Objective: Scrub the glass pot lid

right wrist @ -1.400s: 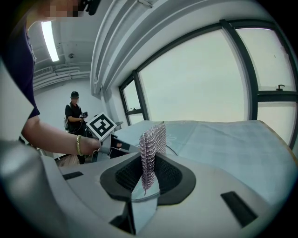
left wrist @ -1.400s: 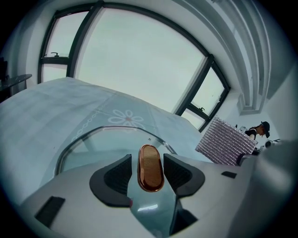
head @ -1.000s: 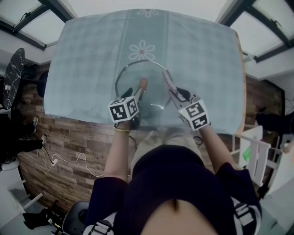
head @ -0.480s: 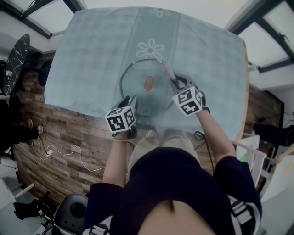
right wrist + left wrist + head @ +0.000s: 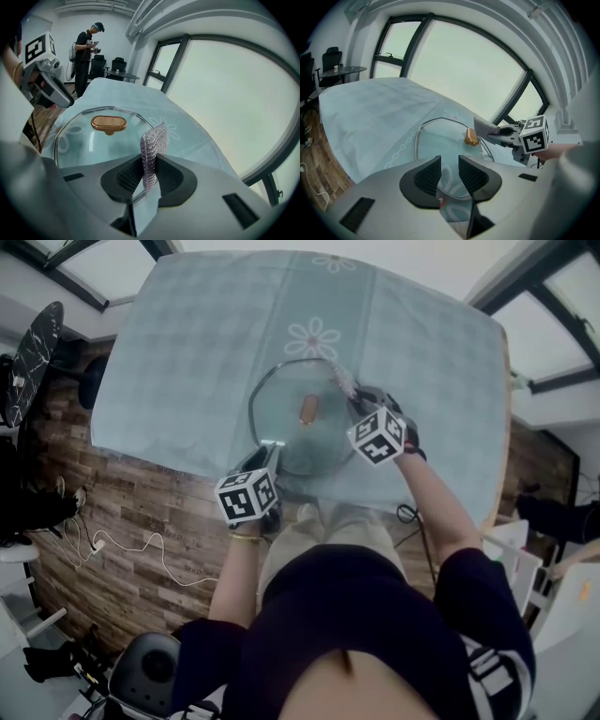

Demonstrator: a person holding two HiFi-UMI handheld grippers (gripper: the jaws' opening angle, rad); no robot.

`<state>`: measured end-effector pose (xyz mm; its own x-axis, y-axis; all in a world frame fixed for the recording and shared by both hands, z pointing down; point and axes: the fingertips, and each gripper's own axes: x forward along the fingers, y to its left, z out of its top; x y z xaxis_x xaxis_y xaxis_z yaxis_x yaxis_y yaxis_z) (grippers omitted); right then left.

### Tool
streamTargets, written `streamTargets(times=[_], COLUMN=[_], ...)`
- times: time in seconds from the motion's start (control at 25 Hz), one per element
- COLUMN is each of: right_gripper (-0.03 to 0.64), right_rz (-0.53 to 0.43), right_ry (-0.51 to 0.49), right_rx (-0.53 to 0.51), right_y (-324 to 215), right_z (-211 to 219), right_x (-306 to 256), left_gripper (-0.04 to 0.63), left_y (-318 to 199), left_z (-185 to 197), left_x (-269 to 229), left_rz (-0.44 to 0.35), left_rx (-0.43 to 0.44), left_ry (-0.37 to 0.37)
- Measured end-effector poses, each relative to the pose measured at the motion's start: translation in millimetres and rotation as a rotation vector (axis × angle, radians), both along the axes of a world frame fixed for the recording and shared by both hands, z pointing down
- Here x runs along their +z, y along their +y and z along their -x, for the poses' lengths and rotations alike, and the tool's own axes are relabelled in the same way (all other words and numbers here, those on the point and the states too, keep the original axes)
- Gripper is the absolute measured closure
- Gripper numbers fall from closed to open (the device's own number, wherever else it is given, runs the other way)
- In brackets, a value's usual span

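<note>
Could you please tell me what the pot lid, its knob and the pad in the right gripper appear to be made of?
Pot lid: clear glass, since the tablecloth shows through it, edged with a thin shiny band, probably steel. Knob: matte tan, likely wood or bamboo. Pad: silvery grey knitted mesh, apparently metallic fibre, though it could be synthetic.

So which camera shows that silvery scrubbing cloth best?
The right gripper view: the scrubbing cloth stands upright, pinched in the right gripper, its mesh weave clear. The left gripper view shows it smaller, side-on. The head view shows only a strip over the glass lid.
</note>
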<state>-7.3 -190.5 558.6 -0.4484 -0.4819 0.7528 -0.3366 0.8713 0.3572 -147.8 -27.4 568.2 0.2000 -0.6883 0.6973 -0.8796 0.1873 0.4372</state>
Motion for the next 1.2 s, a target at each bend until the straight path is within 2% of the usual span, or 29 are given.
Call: streamTargets(times=[0.48,1.2], right_gripper=[0.537,0.537], right_rz=[0.015,0.055], right_ry=[0.025,0.028], right_rx=[-0.011,-0.04], right_y=[18.5,75.5], right_z=[6.3,2.7], right_x=[18.5,26.7], left_gripper=[0.48,0.48], left_y=[10.0,29.8], left_z=[4.7,5.3], left_x=[5.1,7.8], left_rz=[0.005,0.002], left_rx=[-0.022,-0.031], left_ry=[0.015,0.053])
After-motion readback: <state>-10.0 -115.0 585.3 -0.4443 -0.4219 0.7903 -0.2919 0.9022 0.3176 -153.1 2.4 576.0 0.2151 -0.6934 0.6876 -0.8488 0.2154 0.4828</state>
